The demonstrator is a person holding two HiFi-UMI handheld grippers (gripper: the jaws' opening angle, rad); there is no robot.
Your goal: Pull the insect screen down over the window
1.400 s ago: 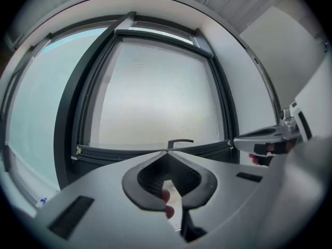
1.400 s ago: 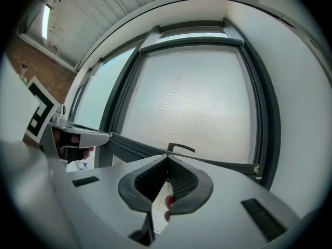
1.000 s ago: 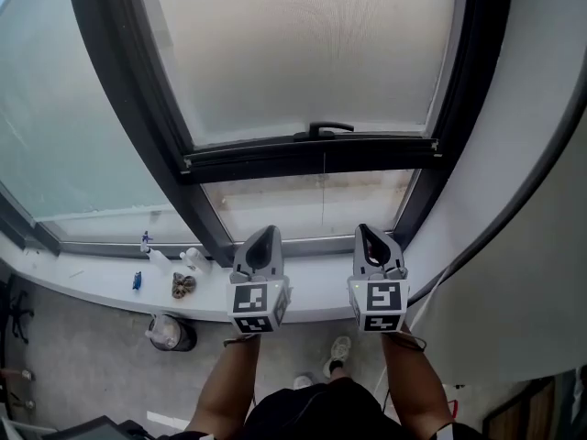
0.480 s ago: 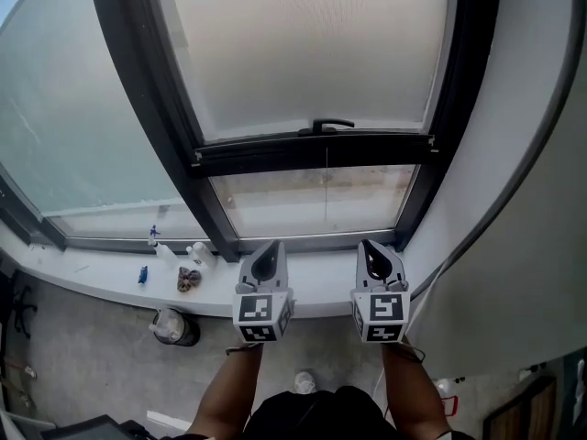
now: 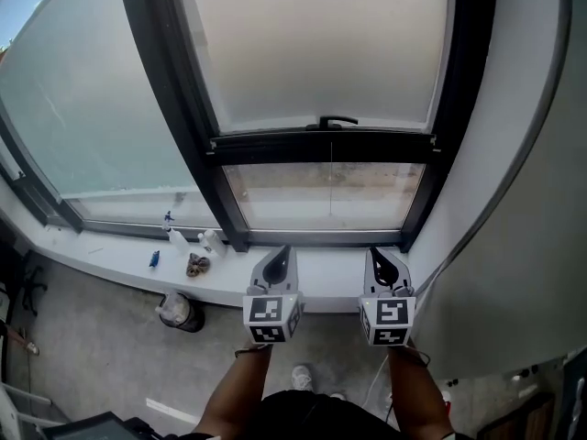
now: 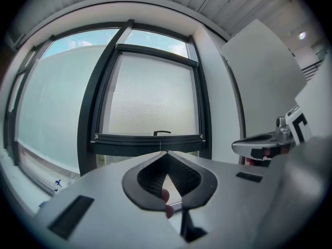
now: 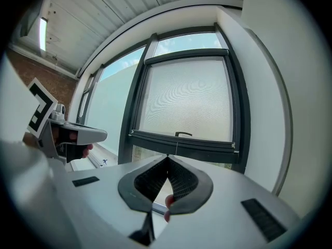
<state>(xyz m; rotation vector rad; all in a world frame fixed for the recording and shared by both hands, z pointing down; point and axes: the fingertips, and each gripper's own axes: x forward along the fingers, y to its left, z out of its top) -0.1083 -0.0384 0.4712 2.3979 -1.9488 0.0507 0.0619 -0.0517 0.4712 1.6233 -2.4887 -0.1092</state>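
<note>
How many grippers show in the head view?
2: the left gripper low, left of centre, the right gripper beside it, right of centre; both shut, empty. None appears hidden.

The pale mesh screen covers most of the window. Its dark bottom bar sits level, with a small handle on top. A strip of glass is left bare beneath.

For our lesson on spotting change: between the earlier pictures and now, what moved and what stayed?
Both the left gripper and the right gripper drew back from the window, sinking lower in the head view. Nothing was taken hold of or let go. Both stayed shut and empty; the insect screen's bottom bar stayed partway down, a strip uncovered below it.
</note>
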